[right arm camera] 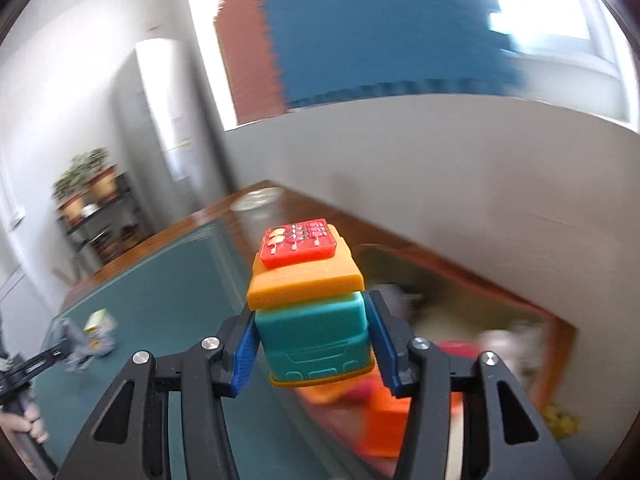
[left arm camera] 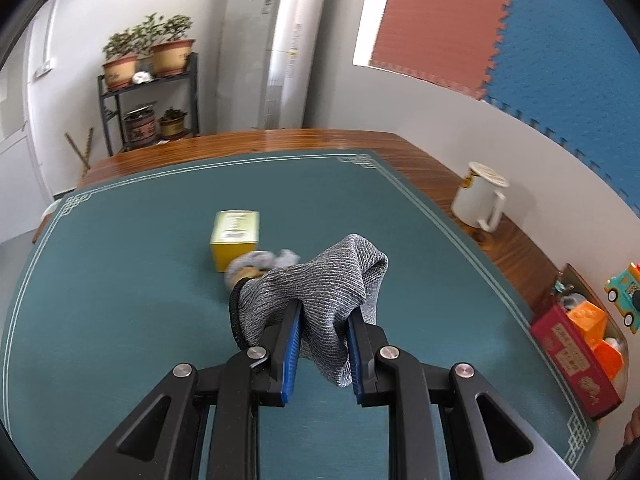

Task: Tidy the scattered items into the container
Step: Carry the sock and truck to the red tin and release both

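My left gripper (left arm camera: 323, 314) is shut on a grey knitted cloth (left arm camera: 328, 284) and holds it above the green mat (left arm camera: 120, 280). A yellow box (left arm camera: 234, 236) and a small grey plush toy (left arm camera: 256, 264) lie on the mat just beyond the cloth. My right gripper (right arm camera: 312, 316) is shut on a teal and orange toy truck (right arm camera: 312, 312), held above the wooden container (right arm camera: 560, 328) at the table's right side. In the left wrist view the same truck (left arm camera: 624, 296) hangs over the container (left arm camera: 580, 280), which holds a red box (left arm camera: 572, 360) and orange blocks (left arm camera: 592, 320).
A white lidded mug (left arm camera: 480, 196) stands on the wooden table (left arm camera: 280, 140) at the right edge. A plant rack (left arm camera: 152, 96) and a tall white unit (left arm camera: 276, 40) stand behind the table. The right wrist view is motion-blurred.
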`<state>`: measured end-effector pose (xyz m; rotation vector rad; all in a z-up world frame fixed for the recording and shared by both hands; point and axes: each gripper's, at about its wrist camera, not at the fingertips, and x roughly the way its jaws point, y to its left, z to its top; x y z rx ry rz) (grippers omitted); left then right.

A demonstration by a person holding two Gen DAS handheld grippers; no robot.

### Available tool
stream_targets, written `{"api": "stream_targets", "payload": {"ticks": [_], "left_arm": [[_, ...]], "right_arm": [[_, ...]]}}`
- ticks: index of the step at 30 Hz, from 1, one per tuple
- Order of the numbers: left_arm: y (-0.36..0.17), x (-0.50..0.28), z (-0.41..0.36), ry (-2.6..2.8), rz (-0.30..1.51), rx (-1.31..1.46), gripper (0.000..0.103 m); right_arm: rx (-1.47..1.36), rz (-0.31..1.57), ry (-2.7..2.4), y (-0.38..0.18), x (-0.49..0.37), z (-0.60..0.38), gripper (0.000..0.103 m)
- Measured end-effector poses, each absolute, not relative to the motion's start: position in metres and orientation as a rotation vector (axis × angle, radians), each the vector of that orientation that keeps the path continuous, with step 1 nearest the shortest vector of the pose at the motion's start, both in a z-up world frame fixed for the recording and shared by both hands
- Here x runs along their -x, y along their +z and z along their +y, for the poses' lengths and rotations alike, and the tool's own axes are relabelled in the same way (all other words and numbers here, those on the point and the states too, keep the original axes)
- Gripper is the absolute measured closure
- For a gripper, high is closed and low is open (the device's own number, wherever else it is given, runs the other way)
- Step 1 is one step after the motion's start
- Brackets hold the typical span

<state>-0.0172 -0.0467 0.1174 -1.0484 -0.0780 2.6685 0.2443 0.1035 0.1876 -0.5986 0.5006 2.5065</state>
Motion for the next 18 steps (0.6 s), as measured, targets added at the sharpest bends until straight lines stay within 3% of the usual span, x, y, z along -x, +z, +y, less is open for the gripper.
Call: {"api": "stream_targets", "payload": {"ticks": [18], "left_arm": [[0.144,-0.014,0.101,2.491,0.144,0.955,0.081]], "right_arm": [[0.62,0.622,2.431,0.142,-0.292,0.179,0.047]]}}
